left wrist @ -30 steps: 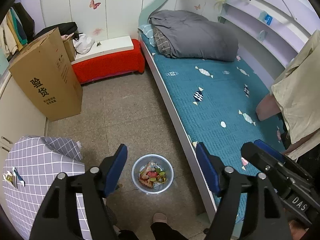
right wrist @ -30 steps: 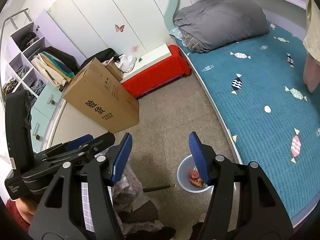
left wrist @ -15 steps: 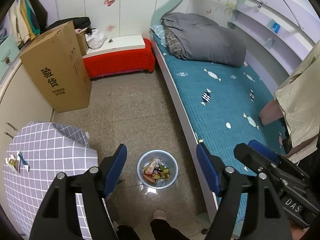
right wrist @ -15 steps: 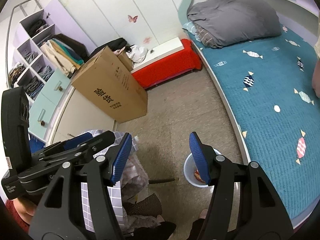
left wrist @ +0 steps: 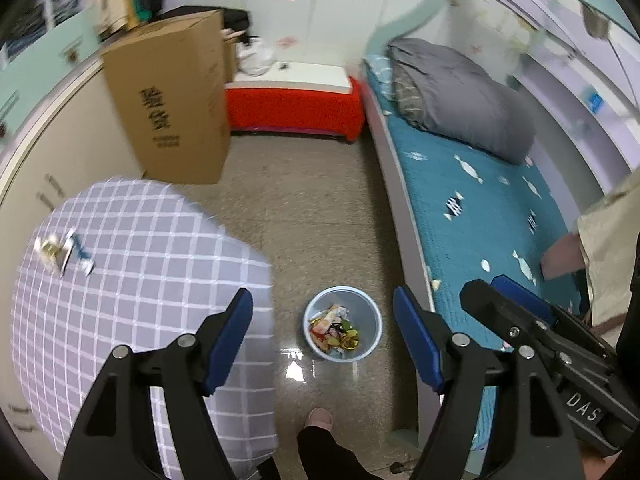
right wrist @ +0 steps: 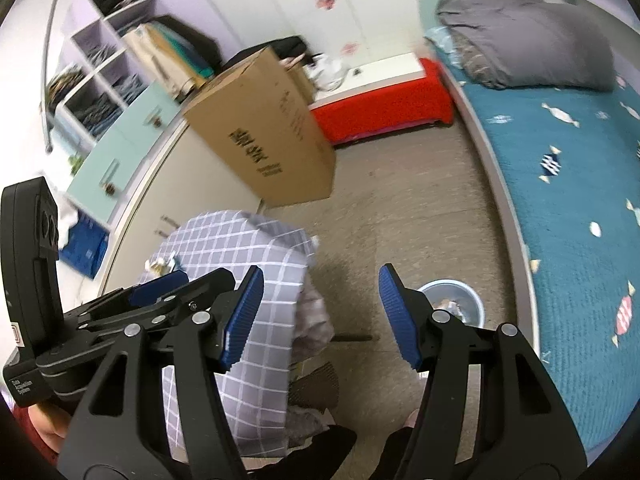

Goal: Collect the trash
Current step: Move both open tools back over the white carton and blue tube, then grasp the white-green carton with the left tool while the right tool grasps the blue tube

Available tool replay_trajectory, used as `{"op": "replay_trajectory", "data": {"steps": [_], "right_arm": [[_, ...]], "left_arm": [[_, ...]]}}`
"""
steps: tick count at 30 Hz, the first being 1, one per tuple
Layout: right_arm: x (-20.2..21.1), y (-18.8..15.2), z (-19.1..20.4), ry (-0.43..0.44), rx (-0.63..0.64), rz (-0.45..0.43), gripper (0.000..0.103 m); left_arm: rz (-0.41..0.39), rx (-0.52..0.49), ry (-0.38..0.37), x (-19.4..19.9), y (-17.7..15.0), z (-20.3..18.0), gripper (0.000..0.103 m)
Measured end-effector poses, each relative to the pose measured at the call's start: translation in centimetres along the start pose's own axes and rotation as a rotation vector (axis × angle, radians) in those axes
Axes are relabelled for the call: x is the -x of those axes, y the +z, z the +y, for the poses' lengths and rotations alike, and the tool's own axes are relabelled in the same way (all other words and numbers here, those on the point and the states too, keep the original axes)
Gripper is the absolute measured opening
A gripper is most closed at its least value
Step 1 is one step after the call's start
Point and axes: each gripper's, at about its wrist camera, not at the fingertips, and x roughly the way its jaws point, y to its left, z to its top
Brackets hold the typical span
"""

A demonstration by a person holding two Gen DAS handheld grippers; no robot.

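Note:
A pale blue trash bin [left wrist: 342, 323] stands on the floor beside the bed, holding colourful wrappers [left wrist: 334, 329]. It also shows in the right wrist view [right wrist: 452, 300], partly behind a finger. A few small wrappers [left wrist: 64, 250] lie on the checked tablecloth [left wrist: 140, 264]; they show in the right wrist view too [right wrist: 162, 265]. My left gripper [left wrist: 322, 340] is open and empty, high above the bin. My right gripper [right wrist: 320, 316] is open and empty, above the floor between table and bin. The right gripper's body [left wrist: 540, 340] shows at right in the left wrist view.
A bed with a teal sheet [left wrist: 472, 208] and grey quilt [left wrist: 460, 96] runs along the right. A tall cardboard box [left wrist: 172, 96] stands by the cupboards. A red-skirted bench [left wrist: 294, 106] sits at the far wall. My slipper [left wrist: 320, 418] is near the bin.
Both views have swung to the left: the checked table now fills more of the frame and the wrappers on it have come into the right wrist view. Both grippers stay open.

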Motion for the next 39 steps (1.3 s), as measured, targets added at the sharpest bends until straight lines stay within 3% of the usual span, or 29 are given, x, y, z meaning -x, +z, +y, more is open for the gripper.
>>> {"op": "replay_trajectory", "data": {"steps": [9,20,32,39], "right_arm": [[-4.8,-0.3,9.5,0.087,0.118,0.073,0.06],[-11.8,-0.7,20.5,0.146,0.205,0.141,0.06],[-21.1,-1.4,27.7,0.105,0.22,0.211,0.06],[-25.9,-1.6,29.6,0.051,0.254,0.256,0.06]], "left_arm": [[0.004,0.2,0.046,3.0,-1.0,11.2,0.072],[-0.016,0.342,0.101,4.7,-0.6,24.3,0.072],[0.044,0.463,0.127,1.4,0.1,38.1,0.072],[0.075,0.536,0.107,-2.5,1.1,43.2,0.072]]}}
